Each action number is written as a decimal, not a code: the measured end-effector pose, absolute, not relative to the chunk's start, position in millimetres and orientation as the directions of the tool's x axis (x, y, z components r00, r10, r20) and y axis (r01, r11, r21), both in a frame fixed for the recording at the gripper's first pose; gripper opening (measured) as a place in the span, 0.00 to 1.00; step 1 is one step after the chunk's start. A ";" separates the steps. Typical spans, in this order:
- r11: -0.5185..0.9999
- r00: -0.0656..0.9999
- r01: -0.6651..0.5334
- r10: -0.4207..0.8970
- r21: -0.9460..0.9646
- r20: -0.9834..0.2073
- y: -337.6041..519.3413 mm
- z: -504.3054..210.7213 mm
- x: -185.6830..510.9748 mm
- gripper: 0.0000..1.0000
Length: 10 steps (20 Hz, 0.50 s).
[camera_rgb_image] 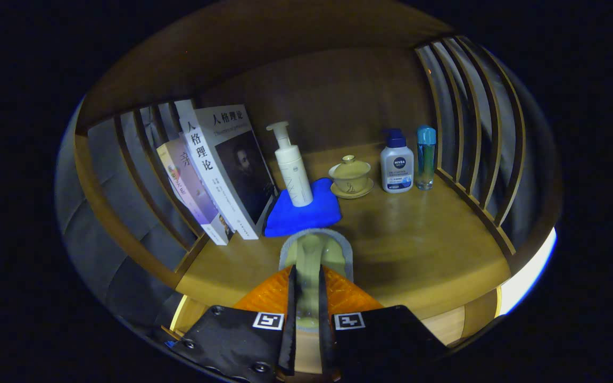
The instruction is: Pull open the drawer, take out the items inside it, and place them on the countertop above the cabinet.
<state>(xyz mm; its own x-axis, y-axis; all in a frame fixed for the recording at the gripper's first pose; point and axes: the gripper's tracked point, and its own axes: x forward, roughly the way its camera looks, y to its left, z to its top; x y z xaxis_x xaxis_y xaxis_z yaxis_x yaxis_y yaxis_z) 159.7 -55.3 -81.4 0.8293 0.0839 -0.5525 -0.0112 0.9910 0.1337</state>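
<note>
Gripper [306,298], lower centre of frame: fingers drawn narrow, both pressing on a flat pale yellow-green item with a grey rim [314,255], seen edge-on. Item sticks out ahead of the fingertips, over the front part of the wooden countertop [418,244]; can't tell whether its far end touches the wood. What the item is exactly: can't tell, looks like a soft pad or sponge.

Just beyond it, centre of frame, a bright blue folded cloth [304,213] lies flat on the countertop. A tall white pump bottle [293,167] stands upright at the cloth's back edge, on or just behind it.

Left of cloth: two paperback books lean w/ tops tilted left against the wooden slat rail [141,175]. The white-spined book with a dark portrait cover [232,165] is nearest the cloth, its lower corner touching or just beside it; the pale book with pastel cover [189,186] sits behind it, closer to the rail.

Right of centre: small yellowish lidded ceramic cup on a saucer [350,175], just beside the cloth's right edge. Farther right, a white squat pump bottle with dark blue cap [397,165], then a slim clear bottle with teal cap [425,157] just beside it, near the right slat rail [477,143]. All three upright.

Wooden back panel [333,96] closes the rear, upper centre.
</note>
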 end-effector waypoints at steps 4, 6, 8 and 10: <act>0.993 0.827 0.014 0.055 0.118 -0.559 -59.3 -89.9 165.5 0.24; 0.992 0.827 0.026 0.049 0.126 -0.561 -60.6 -93.7 166.8 0.30; 0.991 0.832 0.027 0.049 0.128 -0.552 -61.2 -93.3 167.0 0.35; 0.993 0.848 0.017 0.049 0.119 -0.529 -61.3 -86.8 163.6 0.61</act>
